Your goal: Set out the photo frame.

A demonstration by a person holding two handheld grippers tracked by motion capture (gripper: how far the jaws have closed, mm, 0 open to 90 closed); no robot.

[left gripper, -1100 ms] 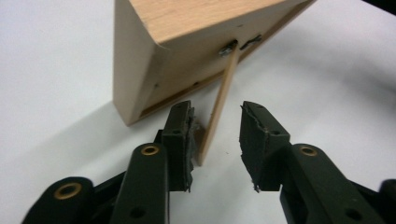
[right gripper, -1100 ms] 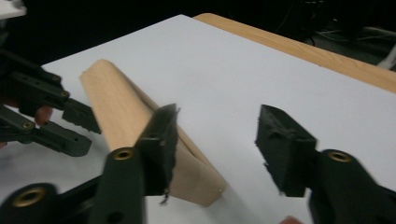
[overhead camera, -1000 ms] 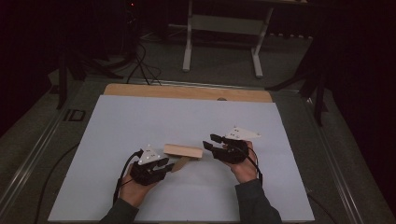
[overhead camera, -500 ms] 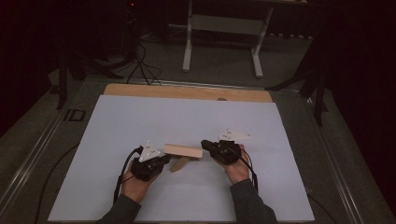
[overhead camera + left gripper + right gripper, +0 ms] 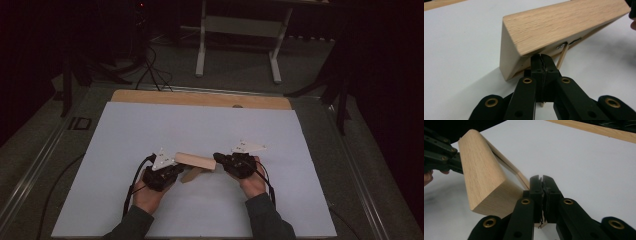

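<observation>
A wooden block (image 5: 195,161) with a thin flap hinged to its underside sits raised off the white table sheet (image 5: 150,125), near the front and held between the two grippers. The left gripper (image 5: 541,65) has just clamped its jaws on the flap's thin edge (image 5: 562,56) under the block. The right gripper (image 5: 542,188) has likewise just closed narrow on a thin wooden edge at the other end.

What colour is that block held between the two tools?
Pale oak wood with fine grain lines; the wooden block shows best in the left gripper view.
</observation>
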